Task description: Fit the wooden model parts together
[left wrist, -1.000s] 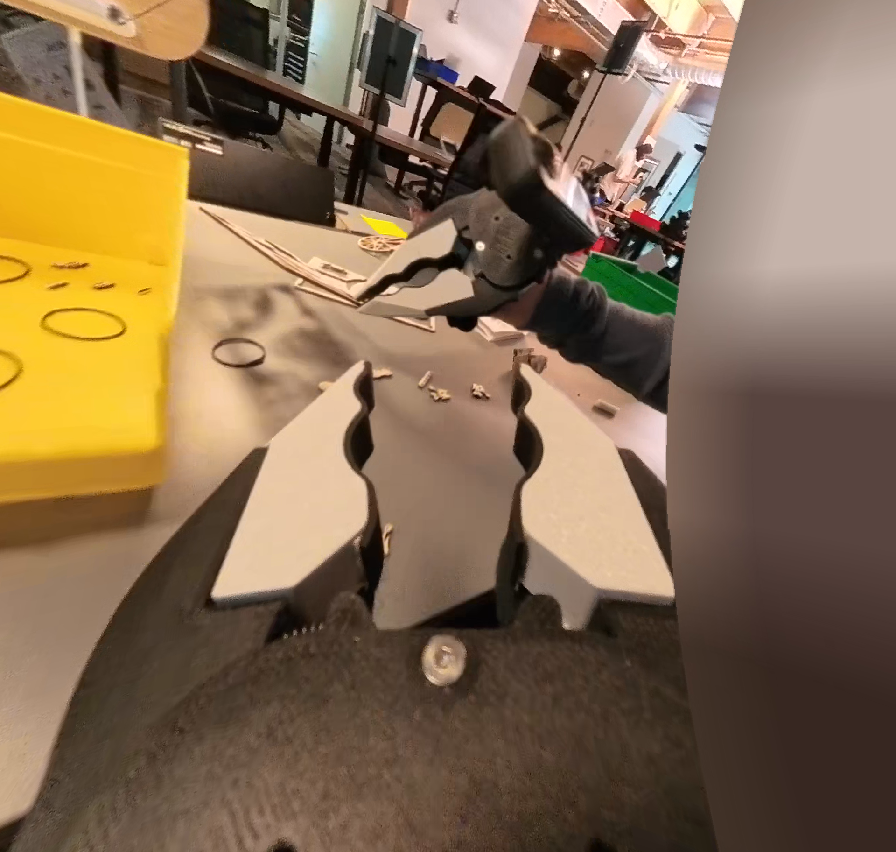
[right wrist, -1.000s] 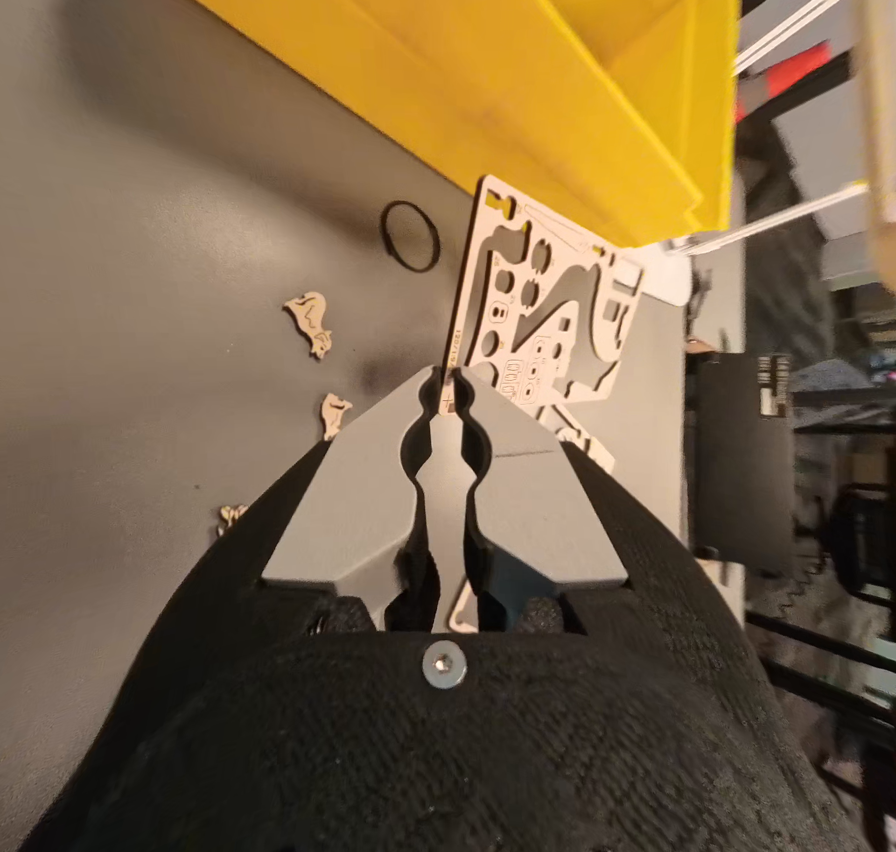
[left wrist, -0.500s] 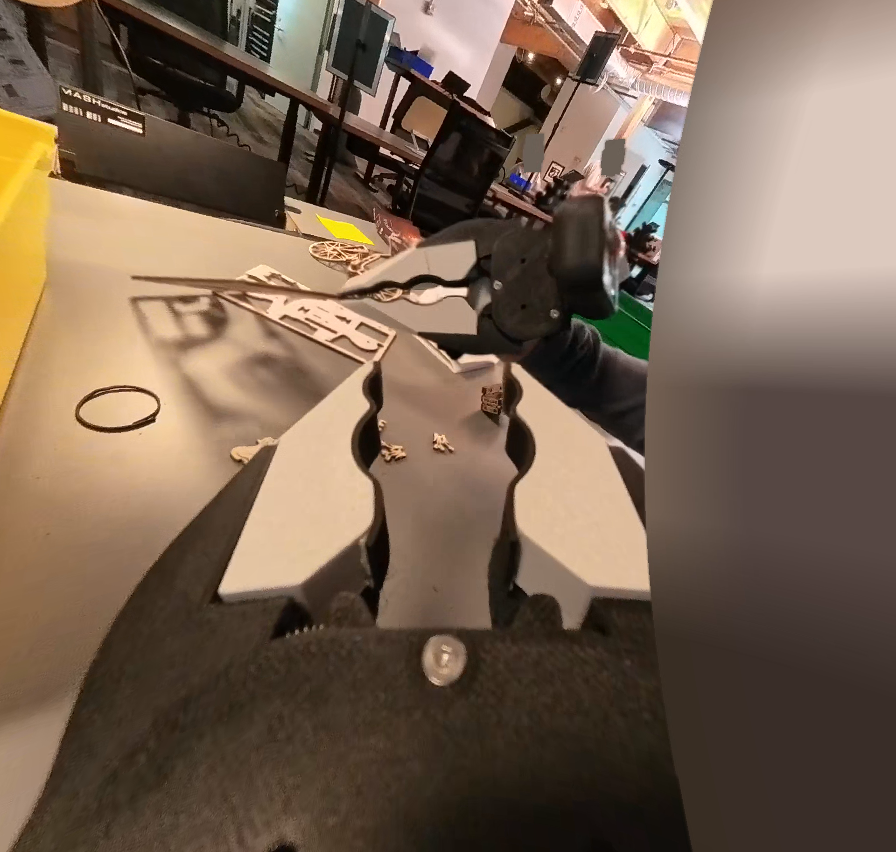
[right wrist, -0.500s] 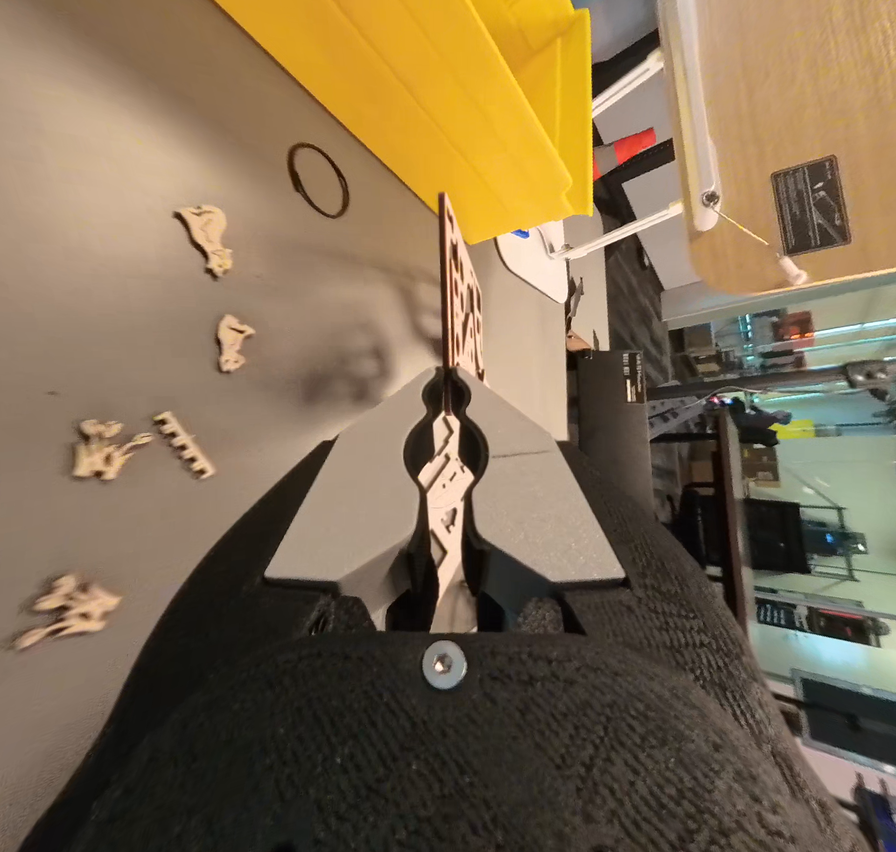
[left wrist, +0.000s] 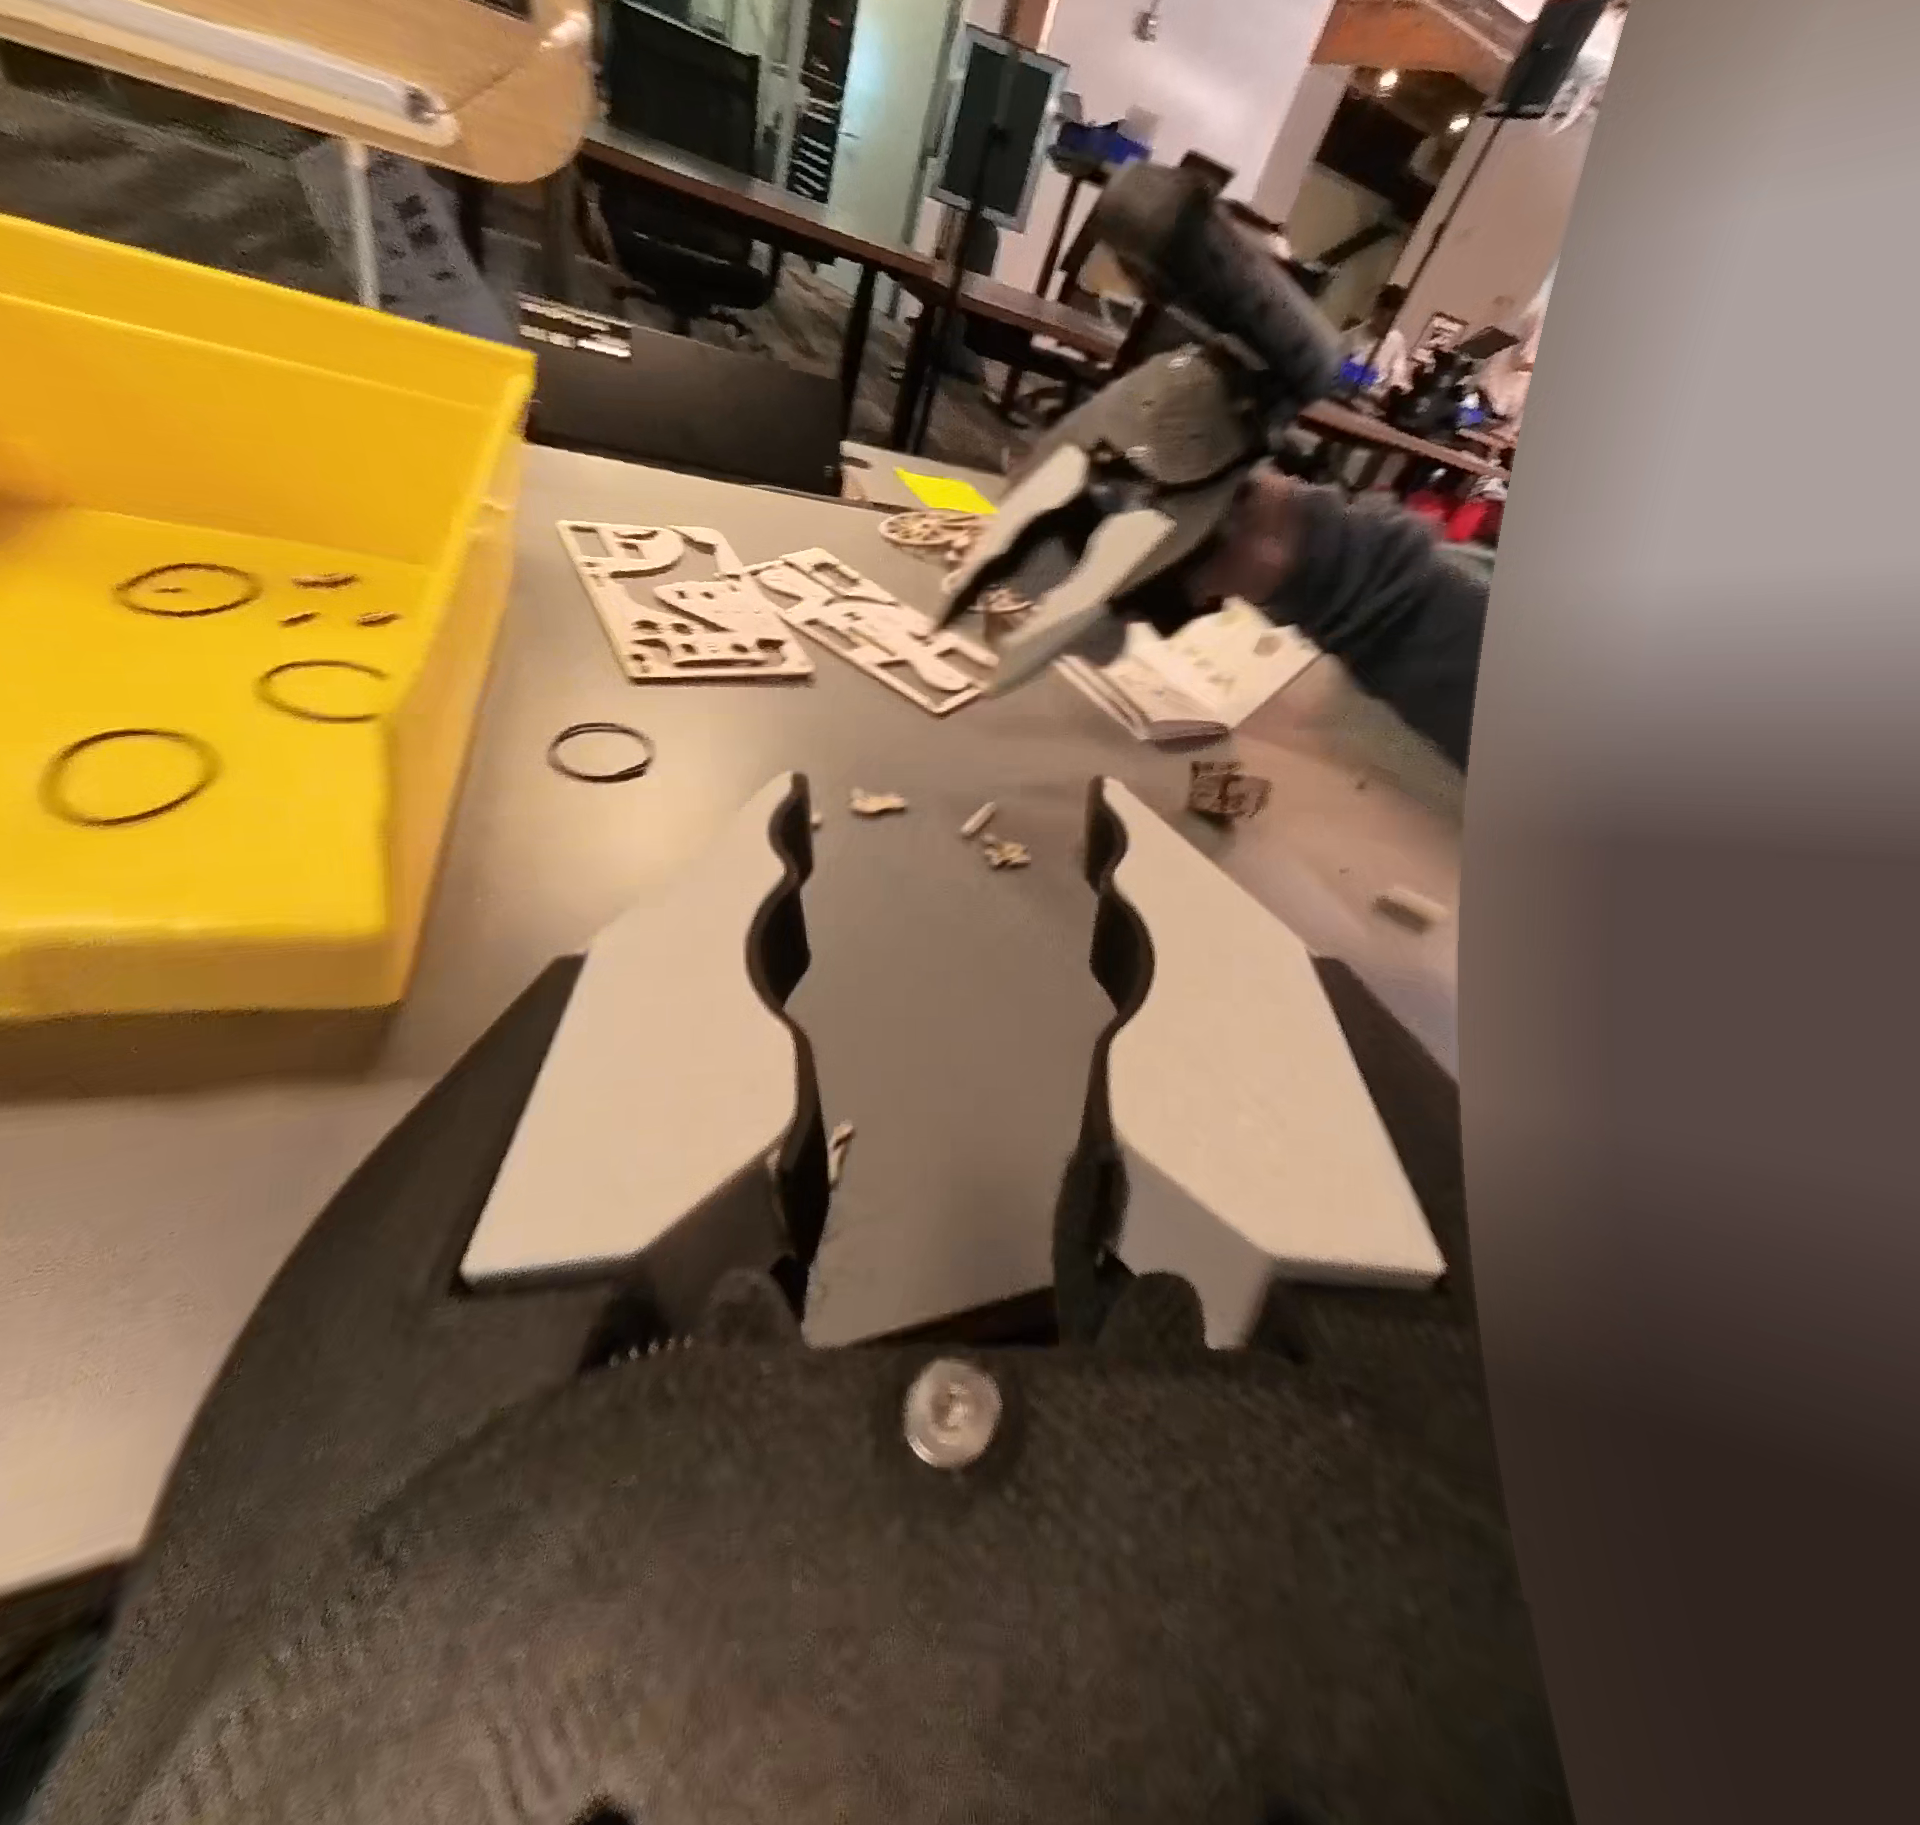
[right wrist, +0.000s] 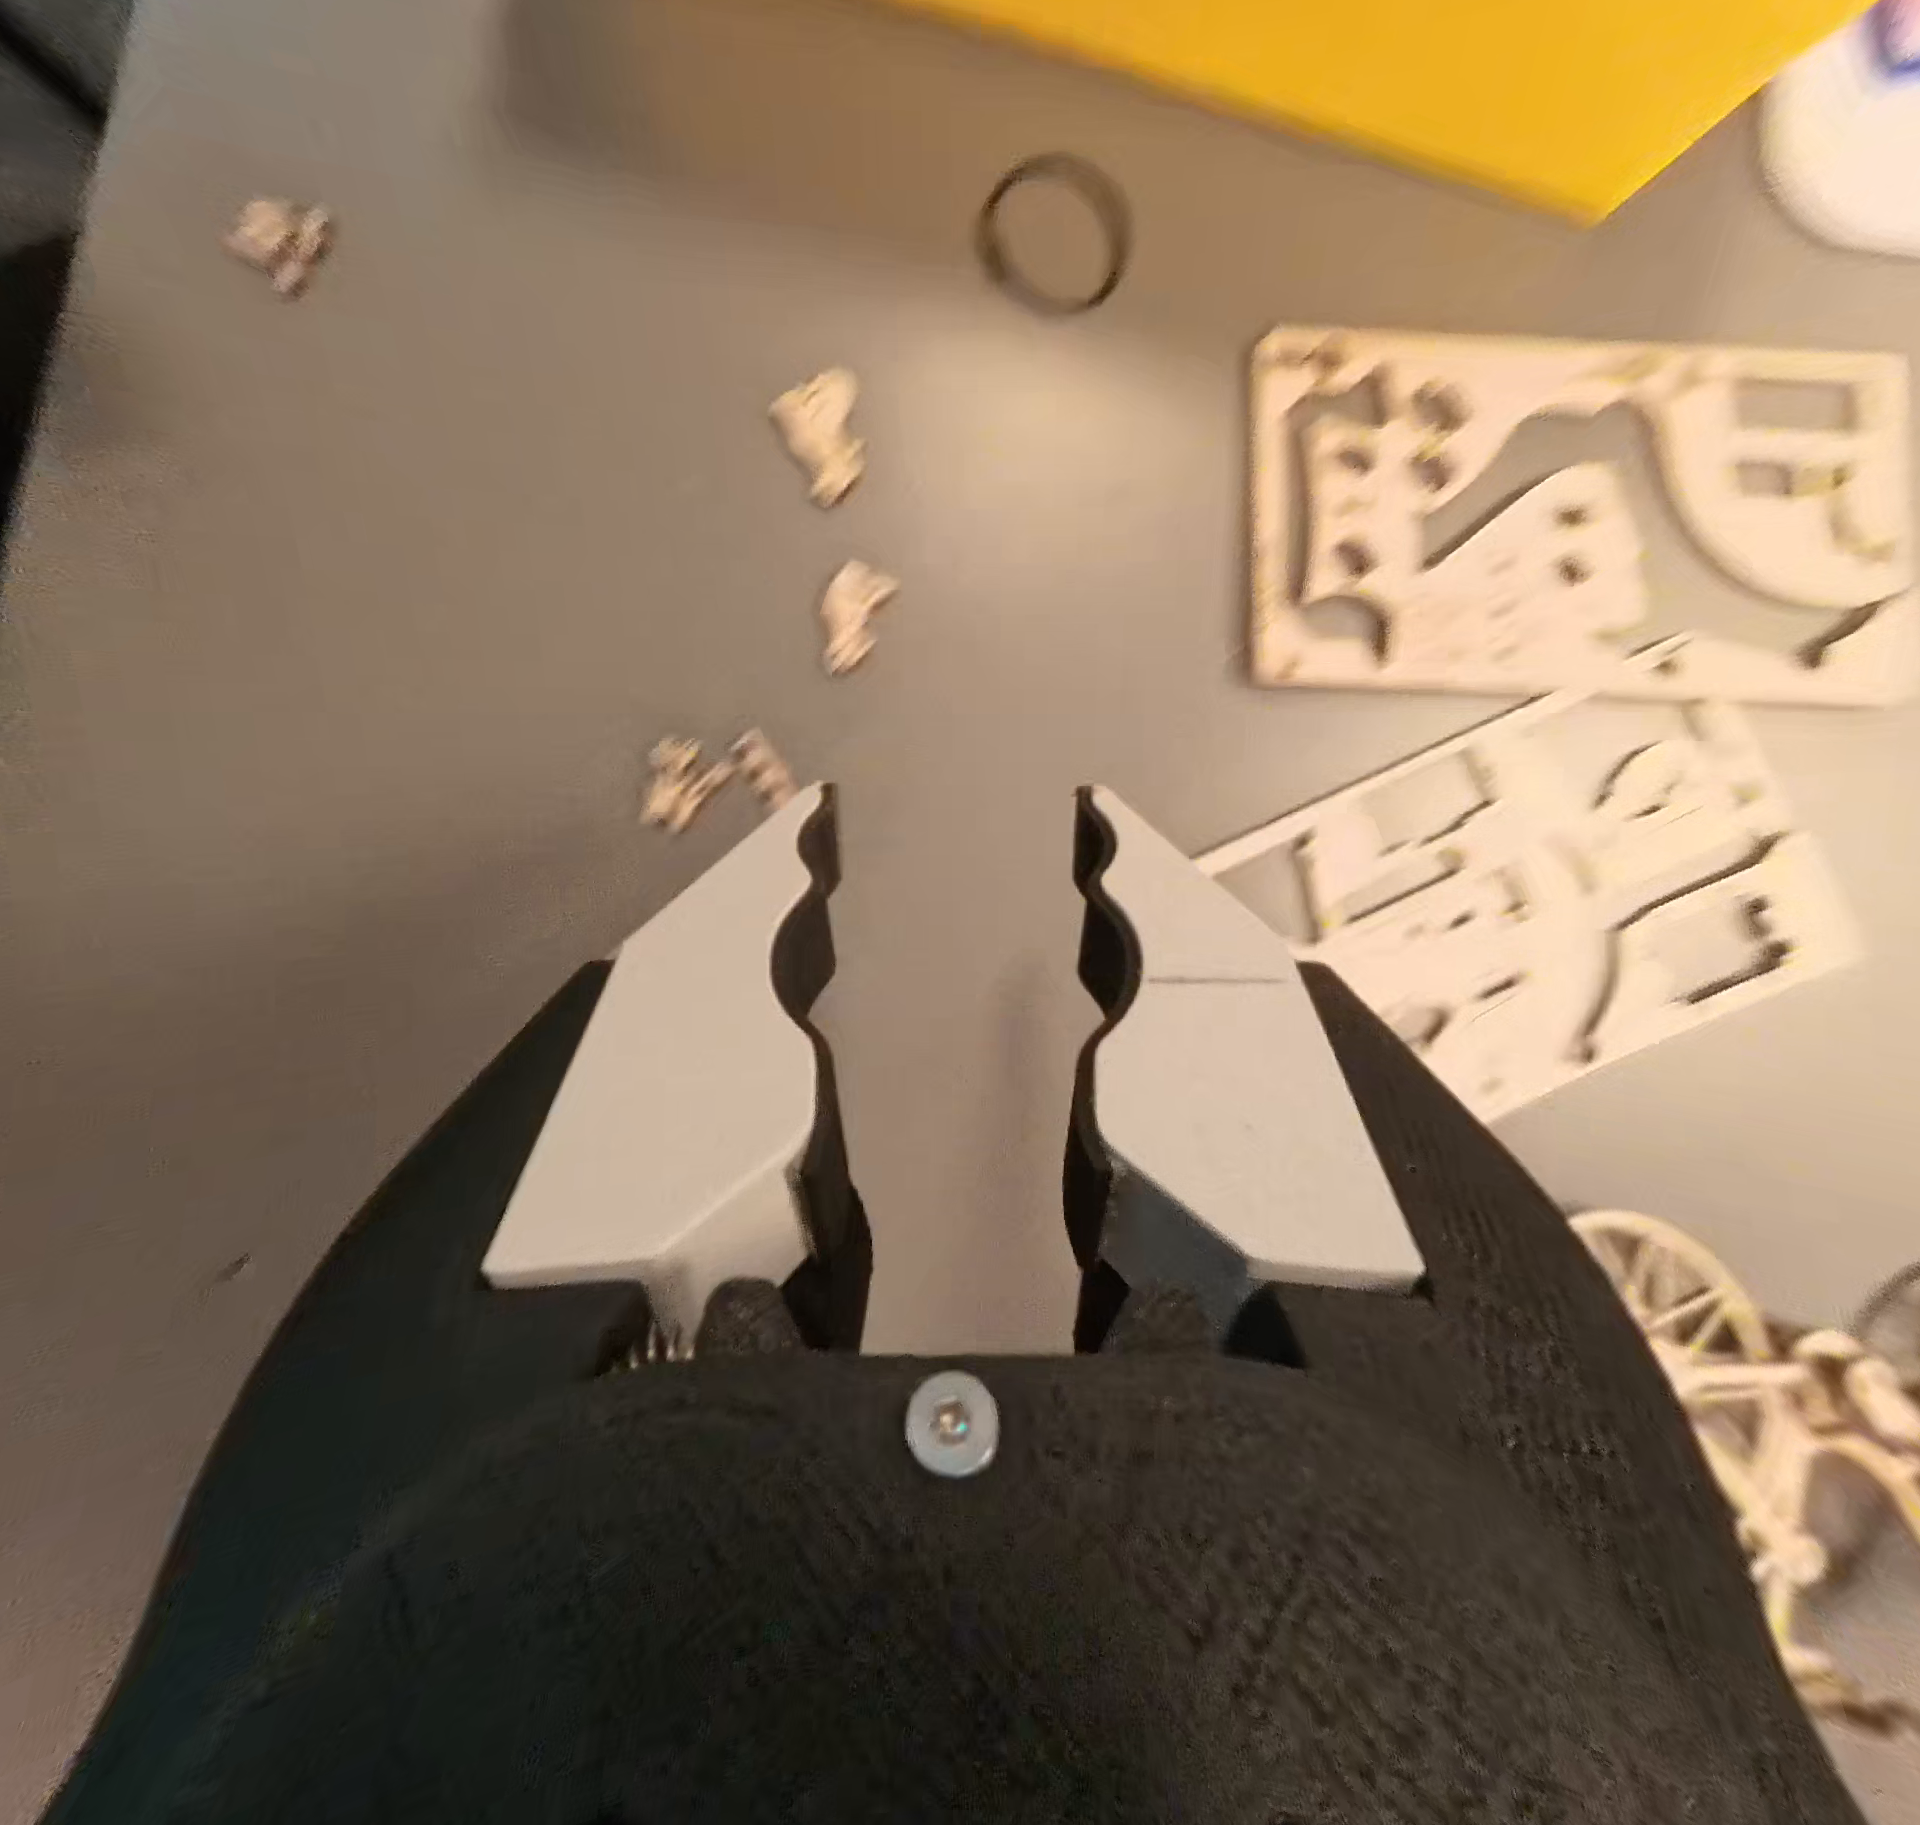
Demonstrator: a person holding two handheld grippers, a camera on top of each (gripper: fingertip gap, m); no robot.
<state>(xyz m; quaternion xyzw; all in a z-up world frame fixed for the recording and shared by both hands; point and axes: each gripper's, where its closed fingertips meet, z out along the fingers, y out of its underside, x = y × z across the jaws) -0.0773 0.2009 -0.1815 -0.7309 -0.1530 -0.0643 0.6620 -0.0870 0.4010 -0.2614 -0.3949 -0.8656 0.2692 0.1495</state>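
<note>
Two flat wooden part sheets [right wrist: 1558,528] [right wrist: 1538,902] lie side by side on the grey table [right wrist: 416,632], to the right of my right gripper [right wrist: 956,804]. It is open and empty, above bare table. Small loose wooden pieces [right wrist: 821,435] lie ahead on its left. A partly built wheeled wooden model [right wrist: 1714,1360] sits at the lower right. My left gripper [left wrist: 948,799] is open and empty, low over the table. In the left wrist view the right gripper [left wrist: 982,648] hovers just over the nearer sheet [left wrist: 883,643]. Small pieces [left wrist: 997,840] lie beyond my left fingertips.
A yellow bin [left wrist: 208,632] with black rings and small bits stands at the left. A black ring [left wrist: 600,752] lies on the table near it. A booklet [left wrist: 1195,674] and a small dark wooden block [left wrist: 1226,793] lie at the right. A blurred patch covers the right edge. My right fingertips sit around 20 cm from my left ones. My right tips are roughly 20 cm from the partly built wheeled wooden model [right wrist: 1714,1360].
My right gripper was shut on a wooden sheet and held it up on edge. Now the sheet lies flat on the table and that gripper is open. The left gripper stayed open.
</note>
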